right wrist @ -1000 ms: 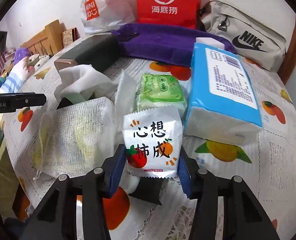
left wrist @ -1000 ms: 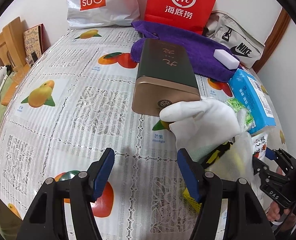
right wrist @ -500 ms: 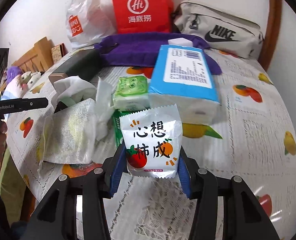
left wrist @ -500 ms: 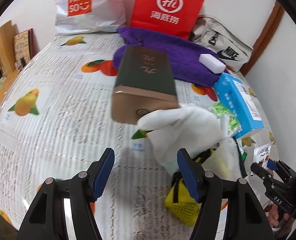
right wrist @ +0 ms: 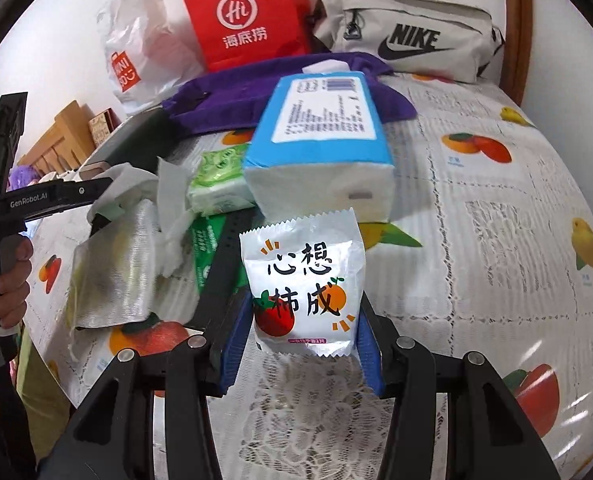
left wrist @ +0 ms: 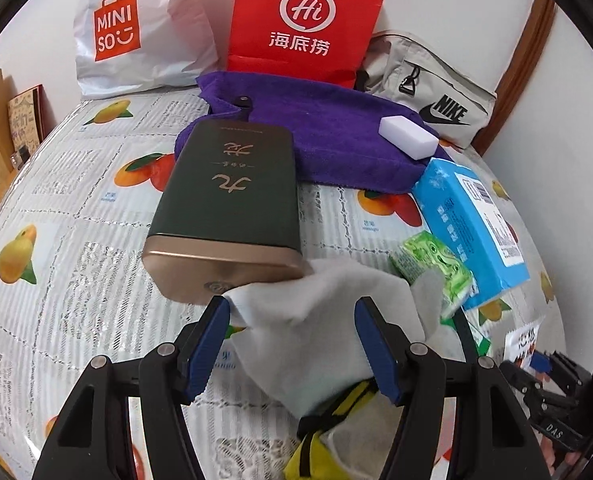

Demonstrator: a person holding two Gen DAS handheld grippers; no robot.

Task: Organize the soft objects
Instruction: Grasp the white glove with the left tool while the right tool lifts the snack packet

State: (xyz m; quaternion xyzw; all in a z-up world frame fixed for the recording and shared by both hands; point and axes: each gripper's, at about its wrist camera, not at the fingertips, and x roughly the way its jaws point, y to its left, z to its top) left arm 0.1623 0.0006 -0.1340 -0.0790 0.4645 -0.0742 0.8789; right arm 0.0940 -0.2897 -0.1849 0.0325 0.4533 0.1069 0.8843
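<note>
Right wrist view, near to far: the right hand-held gripper (right wrist: 302, 336) is clamped on a white snack packet (right wrist: 304, 284) printed with Chinese characters and fruit, the blue fingers (right wrist: 232, 344) pressing its two side edges; the packet stands upright between them, above the lace-and-fruit cloth of the bench (right wrist: 496, 240). Just beyond the packet lies a blue tissue pack (right wrist: 320, 136), with a green tissue packet (right wrist: 216, 178) beside it on the left. Further left sit a mesh-wrapped bundle (right wrist: 112, 272) and crumpled white tissue (right wrist: 168, 200).

Left wrist view, near to far: the left hand-held gripper (left wrist: 292, 344) has its fingers (left wrist: 208, 344) spread apart, and a white cloth (left wrist: 316, 320) lies between them; whether either finger touches it cannot be told. A yellow-and-black item (left wrist: 336, 412) shows below the cloth. Beyond, a dark green tin (left wrist: 232, 200) with a gold end lies on the bench, its near end touching the cloth. Further back are a purple towel (left wrist: 336, 136) carrying a white sponge block (left wrist: 408, 142), then a red paper bag (left wrist: 304, 20), a white Miniso bag (left wrist: 136, 28) and a beige Nike bag (left wrist: 428, 88) against the wall.
</note>
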